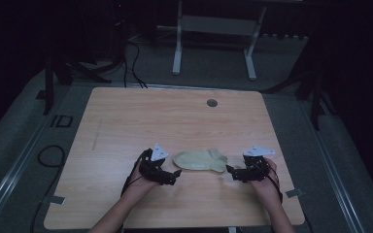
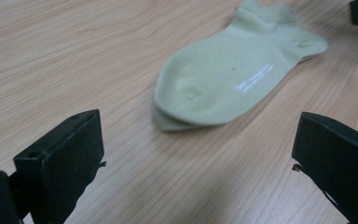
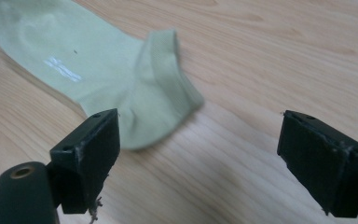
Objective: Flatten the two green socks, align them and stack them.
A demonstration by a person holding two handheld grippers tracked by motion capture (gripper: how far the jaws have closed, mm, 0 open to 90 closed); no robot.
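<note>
A pale green ankle sock (image 1: pixel 200 160) lies flat on the wooden table (image 1: pixel 175 121), toe to the left and cuff to the right. My left gripper (image 1: pixel 177 173) sits just left of the toe, open and empty. In the left gripper view the sock (image 2: pixel 233 74) lies a short way ahead of the gripper (image 2: pixel 196 154), with small white print on its side. My right gripper (image 1: pixel 228 170) rests just right of the heel, open. In the right gripper view the sock's cuff and heel (image 3: pixel 158 88) lie close in front of the gripper (image 3: pixel 196 154), nearer its left jaw.
A round grommet hole (image 1: pixel 211 103) marks the table's far side. Beyond the table stands a white desk frame (image 1: pixel 213 39) on the grey floor. Cables (image 1: pixel 48 155) run on the floor at the left. Bare wood surrounds the sock.
</note>
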